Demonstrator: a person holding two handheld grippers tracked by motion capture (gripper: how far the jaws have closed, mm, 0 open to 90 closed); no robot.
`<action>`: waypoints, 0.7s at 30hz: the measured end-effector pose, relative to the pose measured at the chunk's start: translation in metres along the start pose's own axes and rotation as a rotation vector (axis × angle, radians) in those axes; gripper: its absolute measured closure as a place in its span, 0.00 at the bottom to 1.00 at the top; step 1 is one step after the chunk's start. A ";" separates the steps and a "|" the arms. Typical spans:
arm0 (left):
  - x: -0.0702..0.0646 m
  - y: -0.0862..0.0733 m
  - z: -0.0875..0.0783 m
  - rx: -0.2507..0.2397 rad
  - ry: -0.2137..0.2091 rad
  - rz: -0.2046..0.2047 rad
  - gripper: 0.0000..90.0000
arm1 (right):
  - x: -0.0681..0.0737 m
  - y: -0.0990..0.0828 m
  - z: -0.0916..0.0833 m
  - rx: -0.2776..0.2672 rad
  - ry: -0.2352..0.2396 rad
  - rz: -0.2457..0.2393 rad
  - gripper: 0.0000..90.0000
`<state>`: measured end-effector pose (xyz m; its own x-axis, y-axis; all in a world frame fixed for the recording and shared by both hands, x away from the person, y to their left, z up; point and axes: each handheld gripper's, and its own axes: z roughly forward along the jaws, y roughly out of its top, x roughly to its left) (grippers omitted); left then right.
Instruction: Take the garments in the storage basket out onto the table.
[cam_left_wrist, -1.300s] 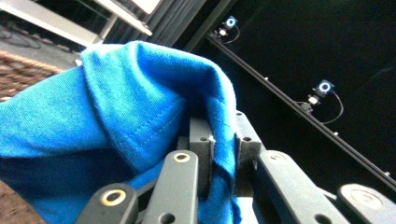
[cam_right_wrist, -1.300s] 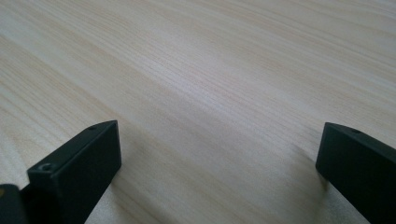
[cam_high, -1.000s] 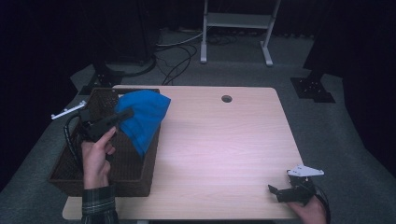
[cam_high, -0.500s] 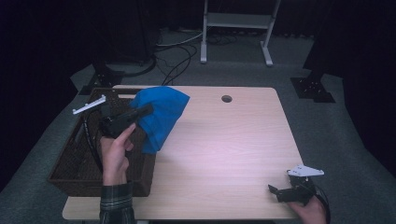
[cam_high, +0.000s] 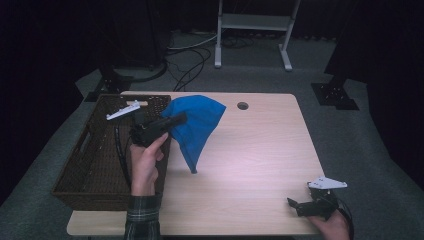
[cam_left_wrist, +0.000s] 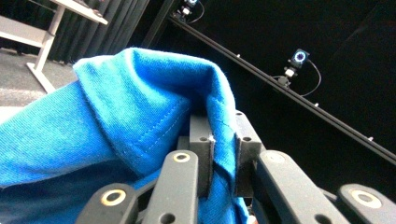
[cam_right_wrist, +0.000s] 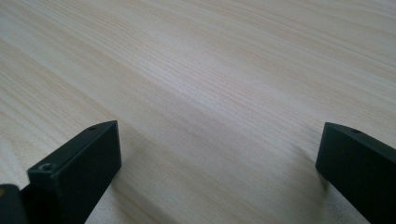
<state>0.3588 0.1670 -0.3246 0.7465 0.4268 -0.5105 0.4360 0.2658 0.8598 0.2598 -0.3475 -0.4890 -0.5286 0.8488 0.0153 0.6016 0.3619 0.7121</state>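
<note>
At the left end of the table (cam_high: 260, 165) I see the basket (cam_high: 95, 160). Just right of its far corner my left gripper (cam_high: 175, 121) is clamped on the blue cloth (cam_high: 195, 127), which hangs above the table beside the basket. At the table's near right corner my right gripper (cam_high: 295, 205) rests with its jaws wide apart, nothing between them.

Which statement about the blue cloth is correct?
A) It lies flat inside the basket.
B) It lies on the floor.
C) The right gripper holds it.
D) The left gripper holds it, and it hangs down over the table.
D: the left gripper pinches the blue cloth, which hangs beside the basket above the table.
</note>
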 end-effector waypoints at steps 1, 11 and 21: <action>0.000 -0.001 0.002 0.004 0.005 0.003 0.92 | 0.000 0.000 0.000 0.001 0.000 0.002 0.00; 0.000 -0.018 0.017 0.037 0.031 0.023 0.92 | 0.000 0.000 0.000 0.000 0.000 0.001 0.00; 0.000 -0.037 0.034 0.071 0.082 0.062 0.92 | 0.000 0.000 0.000 0.000 -0.001 0.000 0.00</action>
<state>0.3599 0.1280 -0.3556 0.7308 0.5102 -0.4535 0.4271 0.1764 0.8868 0.2598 -0.3473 -0.4890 -0.5280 0.8491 0.0147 0.6018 0.3619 0.7119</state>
